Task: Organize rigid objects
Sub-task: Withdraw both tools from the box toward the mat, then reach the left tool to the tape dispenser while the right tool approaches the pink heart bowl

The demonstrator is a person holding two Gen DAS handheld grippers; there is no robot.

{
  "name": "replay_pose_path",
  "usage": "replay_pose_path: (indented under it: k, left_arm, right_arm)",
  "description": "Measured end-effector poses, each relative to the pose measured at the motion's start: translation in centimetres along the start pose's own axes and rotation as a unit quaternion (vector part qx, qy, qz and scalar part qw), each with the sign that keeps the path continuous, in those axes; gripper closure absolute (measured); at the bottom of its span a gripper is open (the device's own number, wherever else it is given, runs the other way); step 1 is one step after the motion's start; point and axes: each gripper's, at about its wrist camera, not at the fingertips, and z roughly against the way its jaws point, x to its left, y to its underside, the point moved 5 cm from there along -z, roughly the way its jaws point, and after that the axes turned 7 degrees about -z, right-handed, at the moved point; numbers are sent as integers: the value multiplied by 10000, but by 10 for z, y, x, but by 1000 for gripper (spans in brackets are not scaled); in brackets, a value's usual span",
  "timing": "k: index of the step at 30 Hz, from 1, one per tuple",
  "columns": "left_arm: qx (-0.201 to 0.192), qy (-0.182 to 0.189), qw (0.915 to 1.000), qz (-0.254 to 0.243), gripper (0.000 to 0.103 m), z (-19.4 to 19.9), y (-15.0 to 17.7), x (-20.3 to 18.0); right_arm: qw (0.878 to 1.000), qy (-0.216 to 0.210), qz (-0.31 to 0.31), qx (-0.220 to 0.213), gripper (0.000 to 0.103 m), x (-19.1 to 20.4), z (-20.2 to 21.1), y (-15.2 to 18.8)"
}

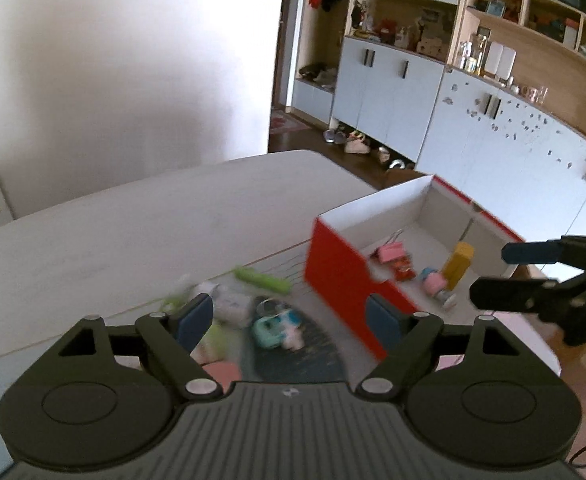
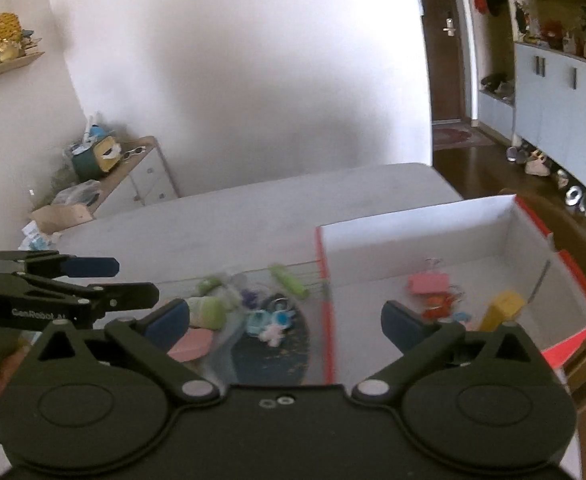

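A red and white cardboard box (image 1: 333, 268) (image 2: 413, 236) stands open on the table. Inside lie a pink clip (image 1: 391, 251) (image 2: 429, 282), a yellow block (image 1: 459, 264) (image 2: 503, 310), a small red item (image 1: 401, 272) and a pink-and-blue toy (image 1: 433, 280). Left of the box a pile of small toys lies loose: a green stick (image 1: 263, 279) (image 2: 289, 278), a teal toy (image 1: 271, 326) (image 2: 259, 320), a green-white bottle (image 2: 209, 312), a pink disc (image 2: 191, 344). My left gripper (image 1: 289, 320) is open and empty above the pile. My right gripper (image 2: 285, 322) is open and empty above the box edge.
A dark round mat (image 1: 305, 352) (image 2: 273, 348) lies under the toys. The pale table (image 1: 153, 220) stretches back to a white wall. Cabinets and shelves (image 1: 473, 100) stand at the right, a low dresser (image 2: 133, 176) at the left.
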Motion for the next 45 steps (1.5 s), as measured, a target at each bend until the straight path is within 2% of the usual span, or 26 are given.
replay_pose_path:
  k: [5,11,14,18,22,30,37,45]
  left_arm:
    - [46,-95,9999,87,19,11,24,32]
    - [164,-139,9997,128,19,12,56,53]
    - [283,3,9996,49,19,9,73,52]
    - [314,9,9994,-123,19,4,91,49]
    - [486,60,9987,110,19,-8,112,54]
    - [707,-147,9968,332,19,-31,149,63]
    - [713,-216,9957,542,19,-46,161,65]
    - [710,-246,9956,568,19,-55,163,65]
  right_arm:
    - [9999,-77,67,85,1,23,-12,9]
    - [9997,-61,66,211,1,41,-30,22]
    - [9995,-53,51,316,1,46,-40,30]
    - [9989,-4,123,459,1,54,-53,38]
    - [9978,-4,253,620,1,68,-72,45]
    - [9942,-45,518,943,1,91,-108,59]
    - [9898,-7,815,1169,1,116,-151,65]
    - [9862,56,779,1462,2,123,-181,73]
